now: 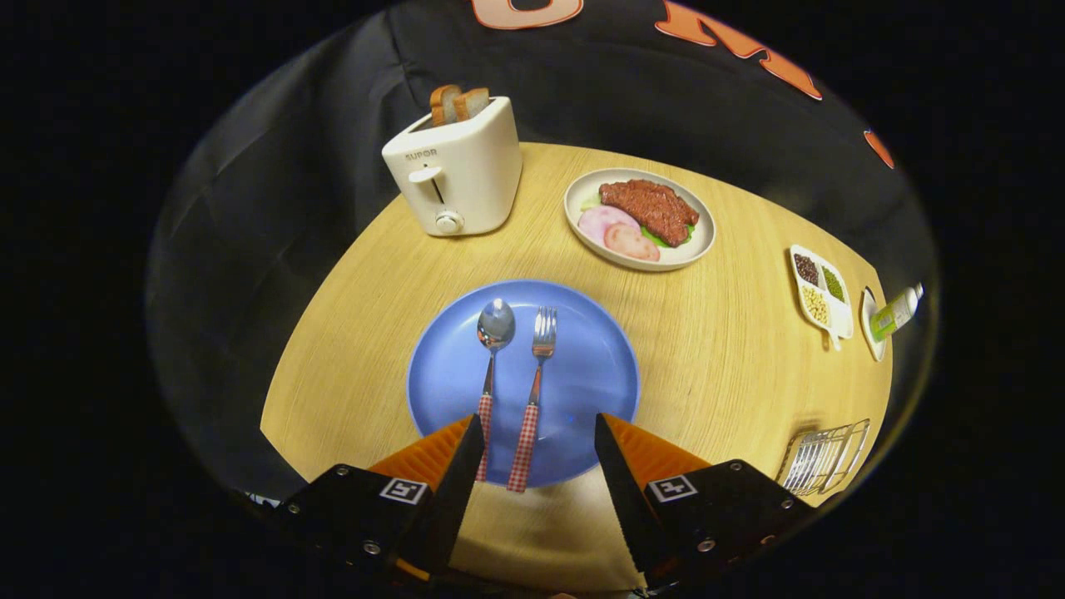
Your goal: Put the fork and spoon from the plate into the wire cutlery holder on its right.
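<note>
Claw (537, 433) hangs over the plate (599, 366), fingers spread wide apart. Spoon (492, 349) and fork (539, 358) lie side by side between them; holder (824, 457) sits off right

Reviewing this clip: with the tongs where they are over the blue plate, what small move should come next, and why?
Probably lower the open tongs onto the fork handle, which lies between their tips. Fork and spoon lie side by side on the blue plate, nothing is gripped, and the wire cutlery holder stands off to the right.
</note>
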Available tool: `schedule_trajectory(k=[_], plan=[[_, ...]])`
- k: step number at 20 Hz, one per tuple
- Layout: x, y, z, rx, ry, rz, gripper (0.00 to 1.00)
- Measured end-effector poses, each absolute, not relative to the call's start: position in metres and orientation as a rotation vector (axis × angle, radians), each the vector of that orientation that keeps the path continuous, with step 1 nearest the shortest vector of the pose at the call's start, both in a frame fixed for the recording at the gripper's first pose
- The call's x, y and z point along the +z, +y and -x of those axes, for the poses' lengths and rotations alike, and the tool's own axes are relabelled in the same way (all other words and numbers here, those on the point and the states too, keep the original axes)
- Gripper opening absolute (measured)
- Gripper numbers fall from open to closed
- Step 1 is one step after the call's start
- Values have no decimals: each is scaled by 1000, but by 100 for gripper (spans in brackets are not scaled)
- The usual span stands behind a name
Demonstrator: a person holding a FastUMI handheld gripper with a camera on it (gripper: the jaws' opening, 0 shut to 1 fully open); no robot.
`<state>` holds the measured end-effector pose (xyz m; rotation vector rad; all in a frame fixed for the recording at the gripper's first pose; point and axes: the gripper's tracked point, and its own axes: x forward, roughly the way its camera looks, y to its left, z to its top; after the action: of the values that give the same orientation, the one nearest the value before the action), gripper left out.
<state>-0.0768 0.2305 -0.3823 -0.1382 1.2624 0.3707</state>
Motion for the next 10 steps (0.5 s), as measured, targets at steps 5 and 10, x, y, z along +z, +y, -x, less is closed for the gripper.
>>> schedule_trajectory(k=[5,10], plan=[[-406,230,89,350,1380,162,72],[-424,231,101,327,1518,176,47]])
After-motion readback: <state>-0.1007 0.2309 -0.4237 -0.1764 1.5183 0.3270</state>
